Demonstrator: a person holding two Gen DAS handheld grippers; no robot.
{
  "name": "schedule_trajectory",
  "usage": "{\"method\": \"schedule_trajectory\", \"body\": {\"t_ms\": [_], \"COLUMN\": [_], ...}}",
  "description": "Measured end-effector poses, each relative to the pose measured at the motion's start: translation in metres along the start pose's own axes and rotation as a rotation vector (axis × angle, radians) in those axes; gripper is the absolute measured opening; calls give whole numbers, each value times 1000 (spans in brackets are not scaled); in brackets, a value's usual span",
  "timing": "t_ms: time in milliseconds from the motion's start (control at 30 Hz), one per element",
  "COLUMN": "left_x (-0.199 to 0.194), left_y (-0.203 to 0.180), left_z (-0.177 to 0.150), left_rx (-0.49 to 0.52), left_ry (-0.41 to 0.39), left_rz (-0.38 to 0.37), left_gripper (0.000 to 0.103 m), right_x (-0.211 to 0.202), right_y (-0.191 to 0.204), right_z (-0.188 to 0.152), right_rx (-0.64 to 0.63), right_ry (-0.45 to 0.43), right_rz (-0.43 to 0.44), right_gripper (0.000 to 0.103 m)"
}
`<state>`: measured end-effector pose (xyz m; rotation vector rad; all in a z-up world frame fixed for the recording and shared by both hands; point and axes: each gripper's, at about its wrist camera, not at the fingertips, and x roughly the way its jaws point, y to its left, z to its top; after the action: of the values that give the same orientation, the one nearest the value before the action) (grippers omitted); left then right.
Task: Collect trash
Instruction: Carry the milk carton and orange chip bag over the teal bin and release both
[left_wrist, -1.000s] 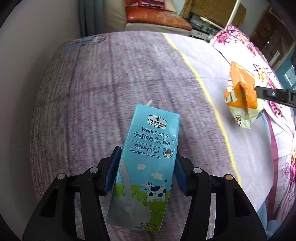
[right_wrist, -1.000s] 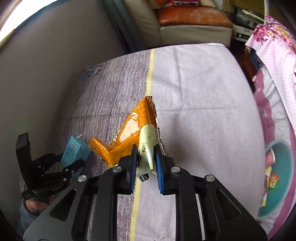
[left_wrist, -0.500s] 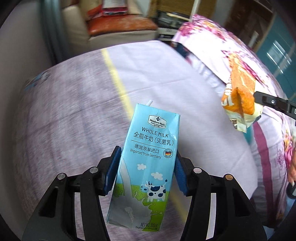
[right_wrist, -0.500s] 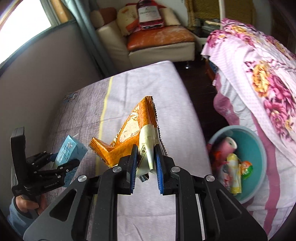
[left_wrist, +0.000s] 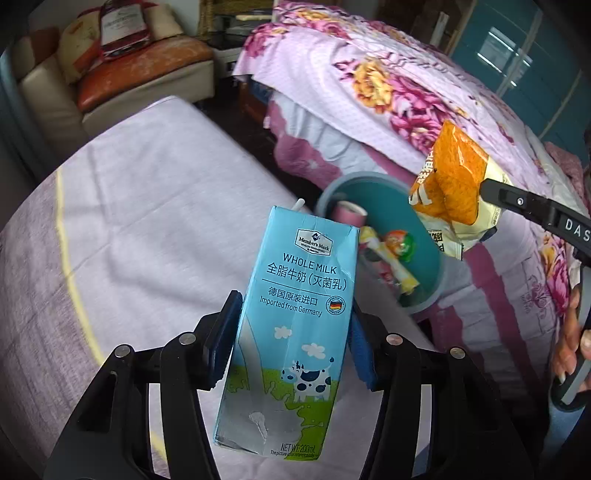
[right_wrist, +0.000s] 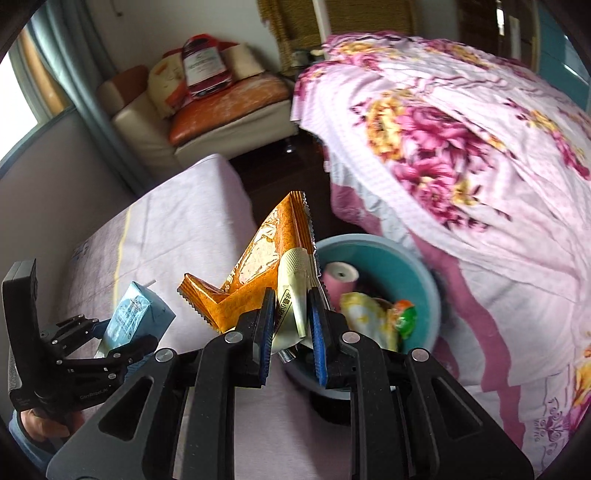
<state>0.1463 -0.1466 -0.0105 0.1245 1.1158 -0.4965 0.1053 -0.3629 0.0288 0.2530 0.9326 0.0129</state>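
Bin on floor between mattress and bed; trash inside.

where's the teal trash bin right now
The teal bin sits on the floor between the lilac bed and the floral bedspread, just right of the orange wrapper in the right wrist view.

Open bin mouth in a narrow gap between two beds

The bin sits on the dark floor, hemmed by the mattress edge on one side and the floral quilt drooping close over its far rim. Wrappers cover its bottom; the top is open. A sofa blocks the gap's far end.
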Motion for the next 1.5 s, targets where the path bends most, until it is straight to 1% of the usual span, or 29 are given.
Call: {"method": "schedule_trajectory", "body": {"t_ms": [100, 200, 467, 700, 900, 1167, 1400, 1433, 1467, 1500], "left_x": [11, 21, 46, 62, 79, 96, 105, 106, 107, 107], "left_y": [-27, -46, -75, -91, -101, -108, -109, -109, -109, -108], "left_z": [12, 20, 38, 53, 61, 72, 80, 81, 81, 82], "left_rx": [32, 51, 51, 67, 80, 85, 78, 77, 75, 72], "left_ry": [7, 17, 48, 54, 72, 77, 76, 76, 77, 74], "left_rz": [-12, -17, -22, -27, -45, -76, -88, -85, -82, -73], "left_gripper": [55, 55, 55, 55, 55, 55, 56, 59, 70, 75], "right_x": [-4, -5, -3, 4, 8, 9, 10, 10, 10, 10], "right_y": [-32, -52, -88, -104, -115, -122, -127, -128, -128, -128], "right_z": [0, -1, -4, -4, -2, 3, 8, 9, 9, 10], "right_rx": [40, 60, 87, 119, 140, 153, 161, 160, 160, 160], "right_ry": [-11, -13, -19, -9, -3, -7, -6, -6, -6, -5], "right_rz": [-27, -41, -40, -32, -46, -73, -94, -99, -100, -101], "right_gripper": [17, 17, 18, 18, 18, 19, 19, 19, 19, 19]}}
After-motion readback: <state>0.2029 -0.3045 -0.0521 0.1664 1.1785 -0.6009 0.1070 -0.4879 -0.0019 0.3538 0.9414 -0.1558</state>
